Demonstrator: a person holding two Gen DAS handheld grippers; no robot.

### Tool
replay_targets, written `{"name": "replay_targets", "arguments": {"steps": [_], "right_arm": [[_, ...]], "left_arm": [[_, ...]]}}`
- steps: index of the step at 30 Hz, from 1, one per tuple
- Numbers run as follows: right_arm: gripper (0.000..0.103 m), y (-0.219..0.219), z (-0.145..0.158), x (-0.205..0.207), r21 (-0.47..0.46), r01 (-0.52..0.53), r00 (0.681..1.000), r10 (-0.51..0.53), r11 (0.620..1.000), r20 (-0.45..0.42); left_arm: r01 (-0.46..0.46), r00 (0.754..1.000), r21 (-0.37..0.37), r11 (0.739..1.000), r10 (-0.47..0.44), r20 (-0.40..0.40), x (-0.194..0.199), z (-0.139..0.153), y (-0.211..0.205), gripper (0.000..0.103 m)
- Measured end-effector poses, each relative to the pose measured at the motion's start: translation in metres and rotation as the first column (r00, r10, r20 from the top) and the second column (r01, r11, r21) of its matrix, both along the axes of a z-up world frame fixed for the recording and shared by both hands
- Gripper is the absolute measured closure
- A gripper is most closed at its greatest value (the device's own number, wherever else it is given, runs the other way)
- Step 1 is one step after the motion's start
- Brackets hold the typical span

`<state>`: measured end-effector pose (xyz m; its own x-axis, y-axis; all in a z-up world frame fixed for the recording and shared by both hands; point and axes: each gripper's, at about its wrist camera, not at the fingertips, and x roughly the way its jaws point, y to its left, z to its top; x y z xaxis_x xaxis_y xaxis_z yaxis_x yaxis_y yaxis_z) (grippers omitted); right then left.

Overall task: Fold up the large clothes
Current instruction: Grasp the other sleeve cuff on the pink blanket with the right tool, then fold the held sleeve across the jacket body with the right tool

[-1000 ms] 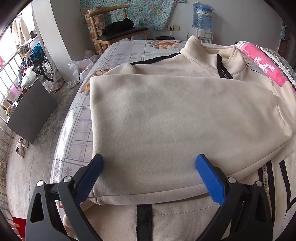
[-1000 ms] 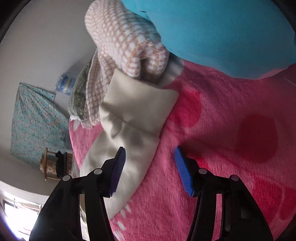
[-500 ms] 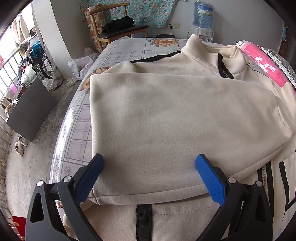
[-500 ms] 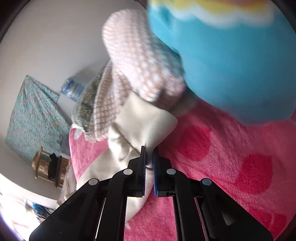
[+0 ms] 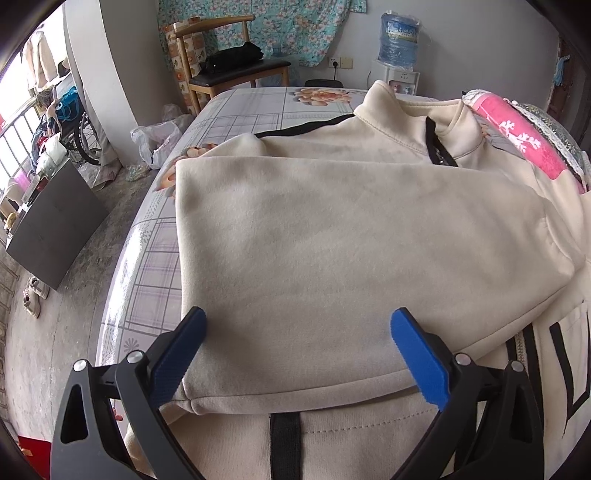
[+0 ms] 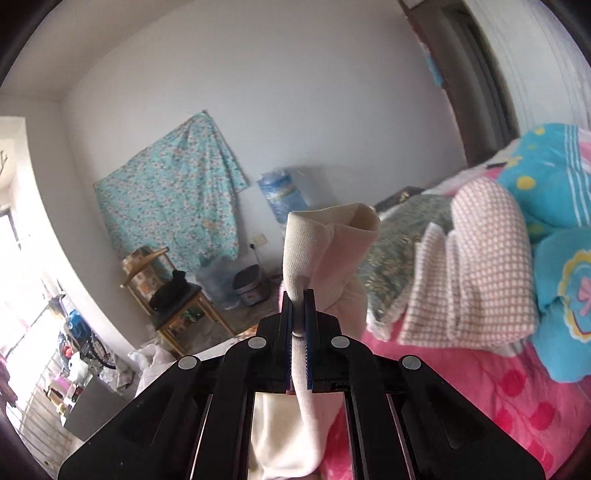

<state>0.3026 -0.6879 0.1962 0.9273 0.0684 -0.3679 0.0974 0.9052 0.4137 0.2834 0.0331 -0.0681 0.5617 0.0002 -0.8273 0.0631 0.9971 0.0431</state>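
On the bed [image 5: 236, 107], a cream jacket [image 5: 332, 236] is spread, with one part folded across the body so that a broad smooth panel faces up. Its collar [image 5: 384, 99] lies toward the far edge, and a black zip [image 5: 439, 147] is seen just below it. At the near hem a black tab [image 5: 284, 443] is visible on the lower layer. The left gripper [image 5: 299, 354] is held low over the near folded edge; its blue pads [image 5: 417, 354] are spread wide on either side of the panel, and nothing is pinched between them. Whether the tips rest on the cloth cannot be told.

Beside the jacket, at the right, a pink blanket [image 5: 517, 140] is seen. Beyond the bed stand a chair [image 5: 229, 74] and a water bottle [image 5: 400, 40], with a floral cloth [image 5: 280, 26] hung on the wall.

From the right wrist view, the right gripper [image 6: 299, 314] is seen with its fingers pressed together on the sleeve [image 6: 325, 251], whose ribbed cuff stands up above the tips while the rest hangs below the jaws. The sleeve is raised clear of the pink blanket [image 6: 480, 387]. To the right lie a checked cloth [image 6: 480, 266] and a blue pillow [image 6: 546, 184].
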Motion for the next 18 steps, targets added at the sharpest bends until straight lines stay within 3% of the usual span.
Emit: {"name": "replay_targets", "arguments": {"steps": [7,10,15,18], "right_arm": [[0.1,0.101,0.027,0.031,-0.092,-0.195,0.977,0.202,0.976,0.063],[0.1,0.15,0.024,0.047,-0.129,-0.276,0.957,0.285,0.953,0.061],[0.1,0.232,0.006,0.064,-0.155,-0.421,0.902,0.43,0.894,0.028],[0.1,0.286,-0.018,0.07,-0.137,-0.518,0.853,0.521,0.844,-0.016]], "left_arm": [[0.062,0.995,-0.07,0.996,-0.057,0.078,-0.019,0.03,0.004,0.013],[0.08,0.994,-0.113,0.99,-0.071,0.08,-0.028,0.037,0.011,0.023],[0.081,0.996,-0.199,0.977,-0.075,0.04,-0.042,0.04,0.031,0.05],[0.069,0.998,-0.252,0.965,-0.065,0.023,-0.05,0.041,0.047,0.056]]}}
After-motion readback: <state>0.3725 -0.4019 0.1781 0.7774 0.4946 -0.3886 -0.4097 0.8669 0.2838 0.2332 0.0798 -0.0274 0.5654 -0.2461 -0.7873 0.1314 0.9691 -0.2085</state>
